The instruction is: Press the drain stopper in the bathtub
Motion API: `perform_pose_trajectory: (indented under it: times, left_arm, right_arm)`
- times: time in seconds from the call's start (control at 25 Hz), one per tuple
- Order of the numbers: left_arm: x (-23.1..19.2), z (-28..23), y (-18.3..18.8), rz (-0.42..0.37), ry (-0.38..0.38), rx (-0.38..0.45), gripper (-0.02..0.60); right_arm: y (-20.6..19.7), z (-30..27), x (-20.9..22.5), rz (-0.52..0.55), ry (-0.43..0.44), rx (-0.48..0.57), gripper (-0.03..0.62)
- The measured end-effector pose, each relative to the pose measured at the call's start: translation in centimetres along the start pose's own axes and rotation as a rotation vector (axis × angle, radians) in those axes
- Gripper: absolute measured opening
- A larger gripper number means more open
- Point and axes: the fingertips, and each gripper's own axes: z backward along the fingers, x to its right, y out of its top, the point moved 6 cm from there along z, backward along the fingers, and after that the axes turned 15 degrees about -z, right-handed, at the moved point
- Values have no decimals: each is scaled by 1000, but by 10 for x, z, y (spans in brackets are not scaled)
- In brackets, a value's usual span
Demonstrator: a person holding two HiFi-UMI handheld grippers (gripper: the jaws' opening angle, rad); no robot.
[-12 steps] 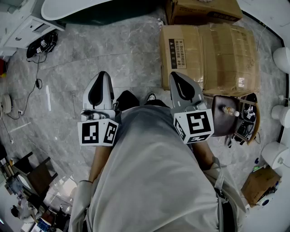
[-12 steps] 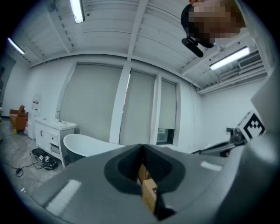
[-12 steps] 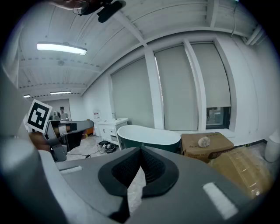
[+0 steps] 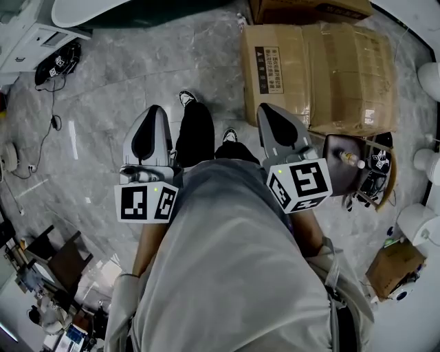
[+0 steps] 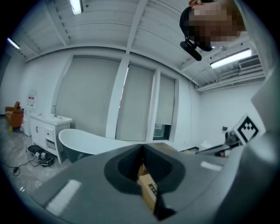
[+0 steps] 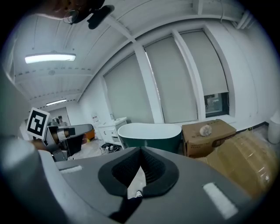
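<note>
Two tongs, the left gripper [image 4: 154, 110] and the right gripper [image 4: 268, 110], are shut tight with nothing in them. Both point at the white and green bathtub [image 4: 103, 9] but are well apart from it. Its drain stopper is hidden from here. Big cardboard boxes [image 4: 316, 75] sit just beside the bathtub. One shoe [image 4: 187, 97] is on the floor between the grippers and the bathtub.

Bathtub [image 6: 149, 139]: freestanding, upright, well ahead of you. White rim and interior, dark green outer shell, oval, one end raised higher. Drain stopper: you cannot see it, the rim hides the tub's inside.
</note>
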Motion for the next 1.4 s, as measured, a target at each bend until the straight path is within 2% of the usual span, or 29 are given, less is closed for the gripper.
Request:
perform_pose_trajectory:
  times: [0.16,0.44,0.92,1.4]
  left_arm:
    - [-12,-22,-7,15,-33,-25,0]
    - [-62,-66,-4,52,-38,-14,0]
    - [-202,-151,-3,104,-44,6,0]
    - [-291,-206,-5,110,-50,35,0]
  right_arm:
    - [7,-23,6,-26,-4,-7,-14]
    - [36,-80,-3,-7,4,-47,-12]
    - [98,-221,-55,21,12,-87,-12]
    - [130,-318,-92,87,18,-131,-11]
